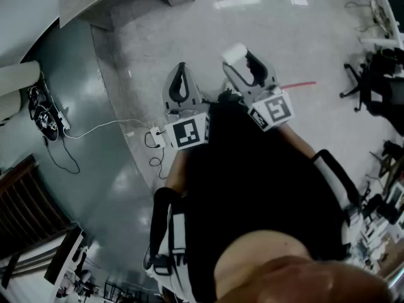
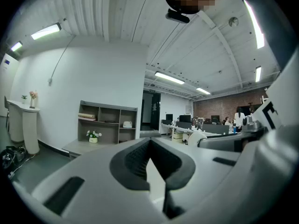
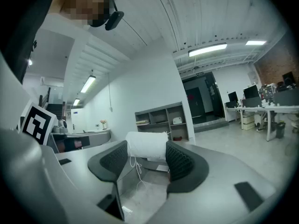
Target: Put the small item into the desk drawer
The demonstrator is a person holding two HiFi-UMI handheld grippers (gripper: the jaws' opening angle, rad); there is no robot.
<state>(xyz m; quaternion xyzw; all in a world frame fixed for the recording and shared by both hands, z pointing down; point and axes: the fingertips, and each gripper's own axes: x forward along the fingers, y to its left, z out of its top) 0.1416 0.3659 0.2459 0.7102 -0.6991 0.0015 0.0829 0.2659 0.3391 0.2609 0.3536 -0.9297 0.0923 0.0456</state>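
Fingers (image 3: pixel 181 165) of the right gripper (image 3: pixel 146 154) stand wide and press on a small white roll of soft fabric-like material (image 3: pixel 147 145), one dark ribbed pad against each end. The roll lies across the gap, right at the tips of the fingers, and its upper part comes a little above them. A thin loose white thread (image 3: pixel 135 170) hangs down from the roll into the space between the two fingers. In the head view the same roll (image 1: pixel 235 53) shows at the far tip of the right gripper (image 1: pixel 248 65), held in the air above the pale grey speckled floor (image 1: pixel 265 24) and touching nothing else.

The left gripper (image 2: pixel 149 144) has its fingers (image 2: pixel 131 160) closed on each other at the tips, and nothing is between them. From above, this gripper (image 1: pixel 182 82) is just beside the right one, both pointing away from the person, who wears a black top (image 1: pixel 252 188).

Behind the roll, near the white wall, stands a grey open shelf unit (image 3: pixel 163 121). A thin white cable (image 1: pixel 101 129) lies on the darker floor at the person's left.
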